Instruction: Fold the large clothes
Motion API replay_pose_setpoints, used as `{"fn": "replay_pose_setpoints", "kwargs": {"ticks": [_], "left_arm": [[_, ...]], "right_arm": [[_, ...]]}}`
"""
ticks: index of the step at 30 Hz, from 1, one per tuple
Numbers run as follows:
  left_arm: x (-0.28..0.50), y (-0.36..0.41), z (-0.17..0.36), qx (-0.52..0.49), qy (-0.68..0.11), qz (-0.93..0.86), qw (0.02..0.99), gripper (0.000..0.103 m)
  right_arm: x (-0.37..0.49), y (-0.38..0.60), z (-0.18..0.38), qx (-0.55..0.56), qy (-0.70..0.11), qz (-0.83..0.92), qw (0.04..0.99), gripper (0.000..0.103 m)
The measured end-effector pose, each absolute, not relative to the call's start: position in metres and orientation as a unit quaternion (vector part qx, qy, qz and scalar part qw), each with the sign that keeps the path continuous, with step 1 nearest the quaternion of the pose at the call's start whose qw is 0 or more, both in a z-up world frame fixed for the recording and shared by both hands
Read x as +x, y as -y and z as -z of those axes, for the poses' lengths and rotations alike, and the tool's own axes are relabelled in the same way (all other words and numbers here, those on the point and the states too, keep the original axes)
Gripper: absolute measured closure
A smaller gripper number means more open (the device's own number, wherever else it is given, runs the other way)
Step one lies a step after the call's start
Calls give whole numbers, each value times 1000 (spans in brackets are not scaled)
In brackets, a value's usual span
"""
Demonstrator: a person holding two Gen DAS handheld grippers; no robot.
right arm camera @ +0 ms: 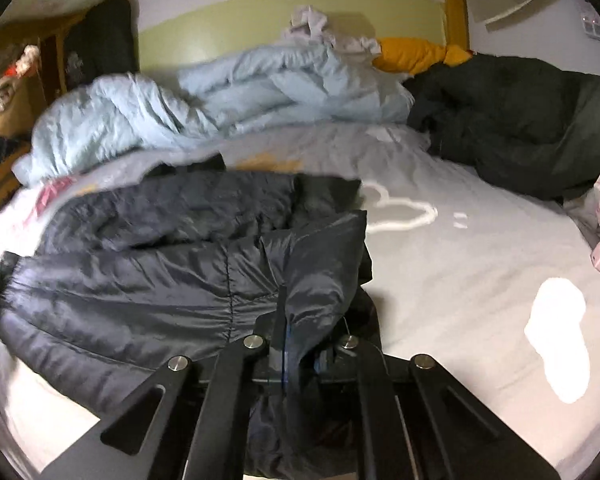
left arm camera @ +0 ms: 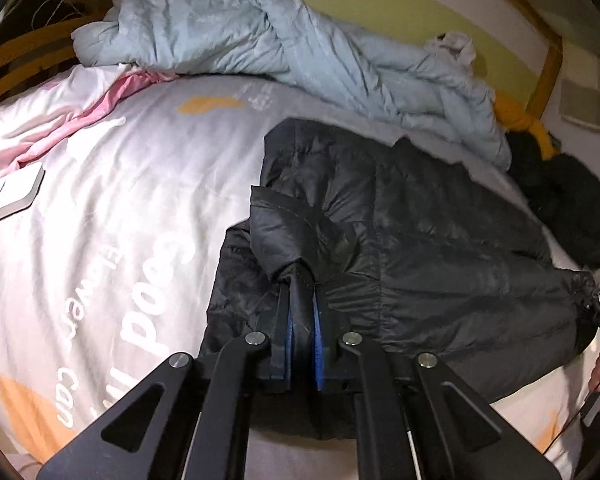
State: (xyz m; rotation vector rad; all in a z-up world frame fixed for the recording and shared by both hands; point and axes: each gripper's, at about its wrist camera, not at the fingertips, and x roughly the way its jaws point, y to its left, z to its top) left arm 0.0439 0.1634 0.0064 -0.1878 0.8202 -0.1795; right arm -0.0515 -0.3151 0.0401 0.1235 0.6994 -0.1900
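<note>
While the left tongs (left arm camera: 300, 280) and right tongs (right arm camera: 290, 304) each pinch tight on the black jacket (left arm camera: 440, 240) spread just ahead on the bed (left arm camera: 100, 200), lift both together evenly.

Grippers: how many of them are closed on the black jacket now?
2. The left gripper pinches a fold at one side of the black jacket; the right gripper pinches a fold at the other side. Nothing more seems hidden.
</note>
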Motion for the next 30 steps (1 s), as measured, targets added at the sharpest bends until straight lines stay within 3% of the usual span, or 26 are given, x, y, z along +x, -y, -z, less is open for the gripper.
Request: {"fn": "replay_pose_setpoints", "kwargs": {"ticks": [4,8,9,11,14,18,22,28,30], "left_arm": [[53,-152,7,-49,-411,67,908,91],[43,-136,3,35,-367,41,929,75],[39,-134,1,44,-354,39,933,70],[33,-133,-8,45,-327,43,943,47],[22,-130,-21,43,-289,57,955,42],[6,-119,-34,50,-250,83,963,23],[-6,-106,-42,58,-227,103,967,7],[-16,-82,-39,95,-223,123,962,1],[-20,-71,-35,108,-231,135,957,1]], "right_arm": [[-41,320,-22,62,-382,101,917,95],[-42,319,-19,51,-381,113,916,88],[-45,319,-22,48,-375,121,918,82],[-52,317,-27,37,-359,135,923,71],[-66,311,-40,22,-327,142,934,35],[-86,294,-63,8,-273,117,955,17],[-95,277,-75,9,-249,98,964,16],[-104,258,-71,31,-250,74,965,9],[-102,252,-64,30,-266,69,961,0]]}}
